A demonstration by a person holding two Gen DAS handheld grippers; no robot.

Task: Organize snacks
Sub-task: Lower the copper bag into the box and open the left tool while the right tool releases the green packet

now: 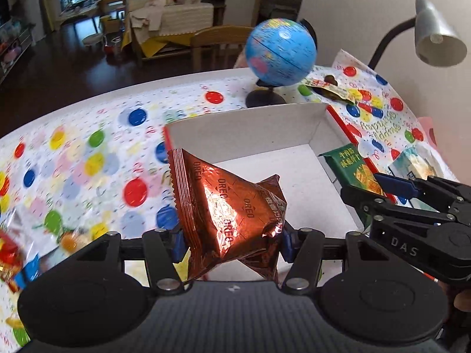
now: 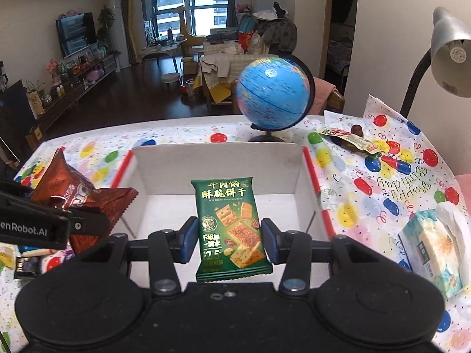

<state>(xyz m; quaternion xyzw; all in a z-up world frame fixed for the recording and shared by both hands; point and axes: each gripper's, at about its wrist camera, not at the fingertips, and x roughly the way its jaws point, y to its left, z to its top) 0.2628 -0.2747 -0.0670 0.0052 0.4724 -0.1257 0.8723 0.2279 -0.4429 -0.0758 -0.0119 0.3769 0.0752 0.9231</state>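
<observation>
Green cracker packet upright in right tool's grip, long axis vertical.

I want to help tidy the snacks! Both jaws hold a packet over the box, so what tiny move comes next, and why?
Probably lower the green cracker packet into the white box and let go. The right gripper holds it above the box's bare floor, while the left gripper holds the Oreo packet beside it.

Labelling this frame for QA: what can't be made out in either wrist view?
- Box floor near edge: both views, hidden by the held packs and gripper bodies.
- Loose snacks at table's left edge: left wrist view, blurred, cut by the frame.
- Oreo pack lower part: right wrist view, behind the left gripper.
- Tissue pack: left wrist view, partly behind the right gripper.
</observation>
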